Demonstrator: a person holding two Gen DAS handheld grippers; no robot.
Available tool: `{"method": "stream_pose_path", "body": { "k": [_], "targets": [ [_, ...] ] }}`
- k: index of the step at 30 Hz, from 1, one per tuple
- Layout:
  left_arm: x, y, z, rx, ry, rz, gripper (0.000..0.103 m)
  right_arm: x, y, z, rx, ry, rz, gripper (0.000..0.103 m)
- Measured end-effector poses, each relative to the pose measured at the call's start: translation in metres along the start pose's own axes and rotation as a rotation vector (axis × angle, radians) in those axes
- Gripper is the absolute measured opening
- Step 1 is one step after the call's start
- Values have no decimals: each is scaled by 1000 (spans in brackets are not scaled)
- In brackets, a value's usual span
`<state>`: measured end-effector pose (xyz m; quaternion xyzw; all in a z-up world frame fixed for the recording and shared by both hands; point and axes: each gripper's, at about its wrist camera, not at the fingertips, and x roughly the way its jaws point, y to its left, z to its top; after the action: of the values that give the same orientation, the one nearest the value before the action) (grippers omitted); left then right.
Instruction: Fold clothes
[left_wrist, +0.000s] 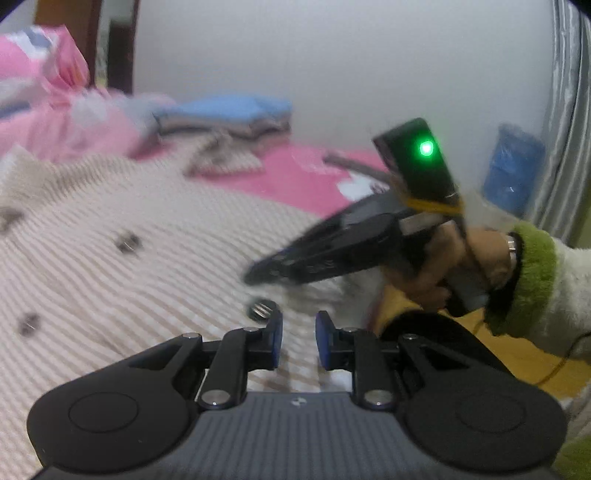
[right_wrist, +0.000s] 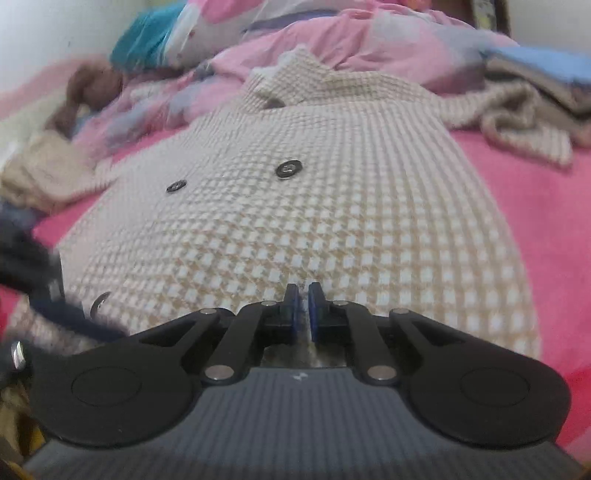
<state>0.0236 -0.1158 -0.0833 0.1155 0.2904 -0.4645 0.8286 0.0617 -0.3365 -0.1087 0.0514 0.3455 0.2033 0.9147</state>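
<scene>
A beige-and-white checked coat (right_wrist: 332, 192) with dark buttons (right_wrist: 289, 170) lies spread flat on a pink bed, collar at the far end. My right gripper (right_wrist: 303, 295) is at the coat's near hem, its blue pads almost together with a thin edge of the fabric pinched between them. In the left wrist view the same coat (left_wrist: 129, 229) fills the left side, and my left gripper (left_wrist: 299, 332) hovers open just above it with nothing between its fingers. The right gripper (left_wrist: 251, 276) comes in from the right, blurred, held by a hand (left_wrist: 443, 266) in a green-cuffed sleeve.
A stack of folded blue and grey clothes (left_wrist: 229, 114) sits at the back of the pink sheet (left_wrist: 295, 173). A crumpled pink quilt (right_wrist: 332, 33) lies beyond the collar. A blue bag (left_wrist: 513, 173) stands by the wall, and beige cloth (right_wrist: 44, 173) lies left of the coat.
</scene>
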Motion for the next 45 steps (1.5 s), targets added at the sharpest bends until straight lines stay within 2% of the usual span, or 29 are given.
{"method": "stream_pose_path", "body": {
  "k": [1,4,6,10,11,14,15,17,19,21,24,26,28,30,31,32,36,40,42,43,45],
  "targets": [
    [-3,5,1,0,-13,22,22,-4,3,8,6,-2,2,7],
    [10,27,-2,-71,30,85,22,-10,8,21,4,-63,-12,7],
    [20,38,-12,-120,86,84,22,1,6,18,11,-46,-32,7],
    [10,36,-27,-108,48,73,24,13,-2,1,22,-5,-12,7],
    [7,39,-31,-117,41,67,24,8,-2,7,51,5,-8,7],
    [-1,41,-40,-131,24,54,24,-11,1,21,96,-52,49,8],
    [-5,40,-42,-132,21,51,25,-15,7,20,80,-70,68,8],
    [-11,38,-46,-131,16,39,26,-10,19,12,46,-51,109,8],
    [-16,37,-49,-130,12,24,28,14,28,-8,6,43,105,8],
    [-21,41,-47,-141,1,27,28,14,34,-19,-42,1,84,8],
    [-30,48,-44,-157,-15,32,28,1,34,-2,27,17,83,10],
    [-36,53,-42,-167,-26,35,28,-17,43,1,-1,-37,109,11],
    [-41,58,-41,-178,-37,38,28,-25,54,0,-54,-56,177,11],
    [-47,62,-39,-188,-47,41,28,-16,67,-13,-142,-12,222,14],
    [-49,65,-38,-193,-53,44,28,-5,73,-22,-189,32,208,14],
    [-48,70,-32,-201,-62,60,28,3,78,-30,-228,67,197,15],
    [-34,95,-8,-231,-92,128,29,2,79,-25,-246,58,194,15],
    [-3,131,20,-295,-115,162,29,1,75,-29,-237,43,202,15],
    [17,151,28,-326,-120,215,29,-1,74,-31,-223,35,206,15],
    [30,161,26,-343,-99,265,29,-2,74,-31,-215,30,208,15],
    [56,181,14,-419,0,310,31,-3,70,-34,-193,17,220,15]
  ]
}}
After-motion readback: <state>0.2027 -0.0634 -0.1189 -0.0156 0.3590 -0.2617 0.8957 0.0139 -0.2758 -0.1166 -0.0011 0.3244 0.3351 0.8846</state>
